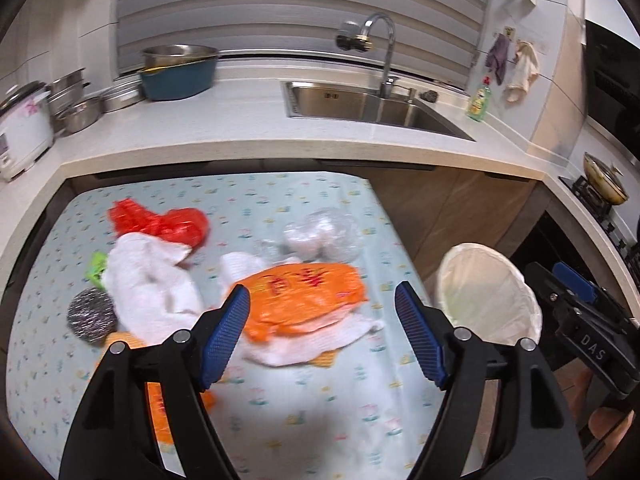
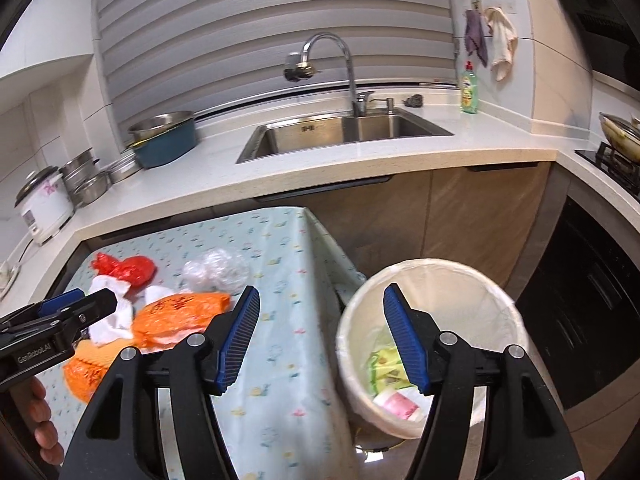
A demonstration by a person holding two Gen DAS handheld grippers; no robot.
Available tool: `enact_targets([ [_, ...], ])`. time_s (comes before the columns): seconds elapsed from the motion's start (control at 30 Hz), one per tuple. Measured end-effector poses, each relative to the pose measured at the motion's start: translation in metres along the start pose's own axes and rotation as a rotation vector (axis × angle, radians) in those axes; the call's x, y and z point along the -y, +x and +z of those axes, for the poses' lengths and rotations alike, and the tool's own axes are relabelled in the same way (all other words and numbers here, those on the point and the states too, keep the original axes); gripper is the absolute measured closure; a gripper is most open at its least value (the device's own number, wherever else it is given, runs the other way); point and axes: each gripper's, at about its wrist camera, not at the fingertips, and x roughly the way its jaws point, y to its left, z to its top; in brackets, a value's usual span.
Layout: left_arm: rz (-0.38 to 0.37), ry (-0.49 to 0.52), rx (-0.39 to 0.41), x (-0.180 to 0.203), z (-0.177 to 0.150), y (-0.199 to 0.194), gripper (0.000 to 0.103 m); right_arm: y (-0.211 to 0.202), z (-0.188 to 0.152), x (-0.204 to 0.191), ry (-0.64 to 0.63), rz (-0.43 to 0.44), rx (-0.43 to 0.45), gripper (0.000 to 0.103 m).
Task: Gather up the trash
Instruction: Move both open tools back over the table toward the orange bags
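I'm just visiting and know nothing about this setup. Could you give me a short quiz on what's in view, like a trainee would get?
1. True or false: the left tool is gripping the orange bag.
2. Where does the bin stand: on the table, or beside it on the floor?
3. Multiple choice: what lies behind the orange bag? A) clear crumpled plastic B) a plate C) a cup

Key: 1 false, both tools are open and empty; 2 beside it on the floor; 3 A.

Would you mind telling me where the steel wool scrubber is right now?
In the left wrist view, the steel wool scrubber lies at the table's left side, against the white cloth, just below a green scrap.
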Motion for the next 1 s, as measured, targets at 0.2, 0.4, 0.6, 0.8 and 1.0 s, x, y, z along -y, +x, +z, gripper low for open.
enact_targets([
  [0.2,0.076,-0.062,-0.013,-0.054,-0.019,-0.014,0.023,0.004,-0.014,-0.051,-0.057,0.074,-0.031,0.041],
  [0.4,0.148,-0.136,-0.067,-0.107,-0.044,-0.017,0.018,0.008,-0.028,-0.093,-0.094,0.131,-0.061,0.041],
  [0.6,0.181,-0.203,-0.132,-0.146,-0.070,-0.011,0.017,0.016,-0.044,-0.121,-0.107,0.157,-0.095,0.041],
  [0.8,0.163,-0.257,-0.199,-0.168,-0.088,0.002,0.017,0.025,-0.053,-0.142,-0.124,0.170,-0.121,0.041],
  [1.0,0.120,-0.283,-0.252,-0.176,-0.097,0.020,0.033,0.034,-0.057,-0.158,-0.132,0.190,-0.145,0.041],
])
